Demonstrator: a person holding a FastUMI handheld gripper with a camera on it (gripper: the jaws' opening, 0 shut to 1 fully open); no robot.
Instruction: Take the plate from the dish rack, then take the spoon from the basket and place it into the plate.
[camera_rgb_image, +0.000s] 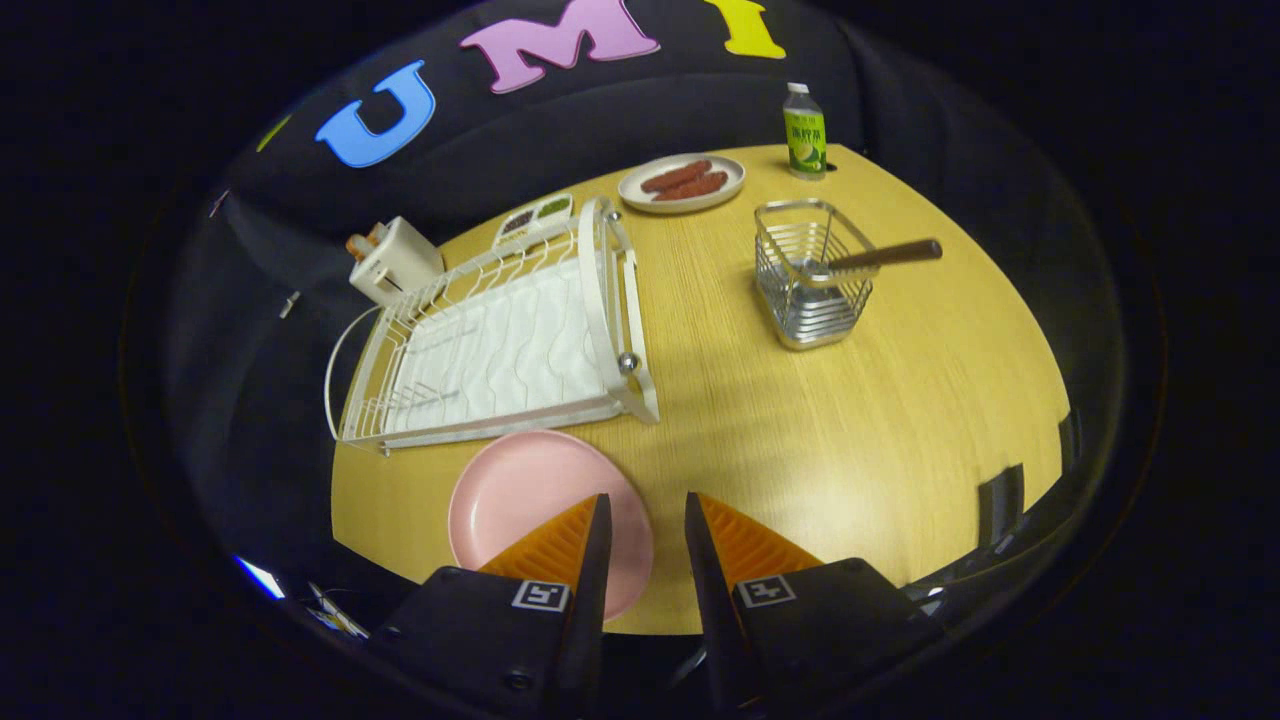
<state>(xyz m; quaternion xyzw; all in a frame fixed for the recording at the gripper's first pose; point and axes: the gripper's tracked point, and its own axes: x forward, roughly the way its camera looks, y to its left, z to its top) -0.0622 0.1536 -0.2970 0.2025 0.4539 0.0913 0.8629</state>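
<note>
The pink plate (530, 500) lies flat on the wooden table (850, 420), just in front of the dish rack (500, 340) and out of it. The gripper (645, 505) hangs above the table with its fingers a little apart and nothing between them; the left finger hides part of the plate's near edge, while the right one sits over bare wood beside the plate. The white rack stands just behind the plate, with no dishes in it. Well off to the right of the plate, farther back on the table, is a wire basket (812, 275) with the spoon (880, 257) lying in it, its wooden handle sticking out over the rim away from the rack. Beyond the basket, near the far edge, a second plate holds sausages (685, 180), and a green-labelled bottle (804, 132) stands upright next to it. Behind the rack are a small divided dish (535, 215) and a white toaster (395, 262).
</note>
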